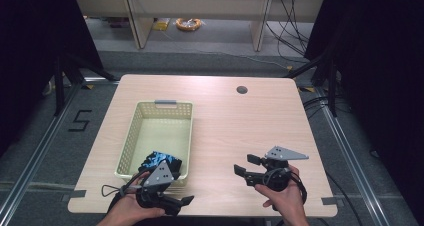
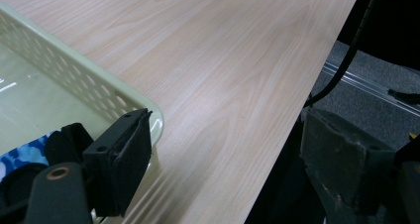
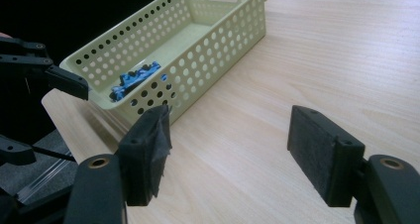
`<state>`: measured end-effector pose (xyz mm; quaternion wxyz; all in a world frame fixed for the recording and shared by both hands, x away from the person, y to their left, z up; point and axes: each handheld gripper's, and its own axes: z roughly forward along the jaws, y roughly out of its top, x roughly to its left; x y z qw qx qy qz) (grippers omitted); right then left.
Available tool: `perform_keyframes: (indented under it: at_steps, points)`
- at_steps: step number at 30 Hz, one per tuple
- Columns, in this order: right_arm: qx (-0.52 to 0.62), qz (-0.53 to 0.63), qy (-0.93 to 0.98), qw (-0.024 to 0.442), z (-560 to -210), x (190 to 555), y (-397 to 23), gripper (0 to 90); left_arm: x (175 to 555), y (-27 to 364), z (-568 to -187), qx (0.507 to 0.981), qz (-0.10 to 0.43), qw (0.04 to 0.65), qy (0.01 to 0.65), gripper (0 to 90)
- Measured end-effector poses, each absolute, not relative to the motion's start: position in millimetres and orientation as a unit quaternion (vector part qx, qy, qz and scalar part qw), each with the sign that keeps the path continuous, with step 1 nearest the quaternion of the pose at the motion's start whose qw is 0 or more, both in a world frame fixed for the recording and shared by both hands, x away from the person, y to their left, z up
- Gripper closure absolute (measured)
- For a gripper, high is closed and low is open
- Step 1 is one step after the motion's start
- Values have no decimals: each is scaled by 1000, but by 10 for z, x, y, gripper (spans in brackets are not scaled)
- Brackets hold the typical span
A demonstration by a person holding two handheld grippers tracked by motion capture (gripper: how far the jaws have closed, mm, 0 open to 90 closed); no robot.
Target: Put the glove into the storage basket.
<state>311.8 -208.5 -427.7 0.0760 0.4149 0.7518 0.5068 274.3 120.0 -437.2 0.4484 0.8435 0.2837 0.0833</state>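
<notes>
A pale yellow perforated basket (image 1: 131,136) stands on the left half of the wooden table (image 1: 235,121). In its near corner lies a crumpled blue-and-black patterned cloth (image 1: 159,160), also seen in the left gripper view (image 2: 22,152) and through the basket wall (image 3: 213,45) in the right gripper view (image 3: 134,79). My left gripper (image 1: 180,193) is at the table's front edge just below the basket's near end, open with nothing between its jaws (image 2: 230,164). My right gripper (image 1: 246,165) hovers over bare wood at the front right, pointing left toward the basket, open and empty (image 3: 230,154).
A round cable hole (image 1: 242,90) sits near the table's far edge. The basket has a grey tab (image 1: 165,103) at its far end. Beyond the table are wooden furniture legs and an orange cable coil (image 1: 188,23) on the floor. Metal rails run along both sides.
</notes>
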Motion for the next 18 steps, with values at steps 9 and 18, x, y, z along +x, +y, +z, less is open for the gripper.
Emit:
perform_keyframes:
  at_steps: [9,18]
  points:
    - [416,507,751,73,-4395,3055,-2122,282,2680,1139,-4502,848,83,445,275,193]
    - [416,509,751,72,-4477,3014,-2166,261,2597,1107,-4577,852,84,445,262,195]
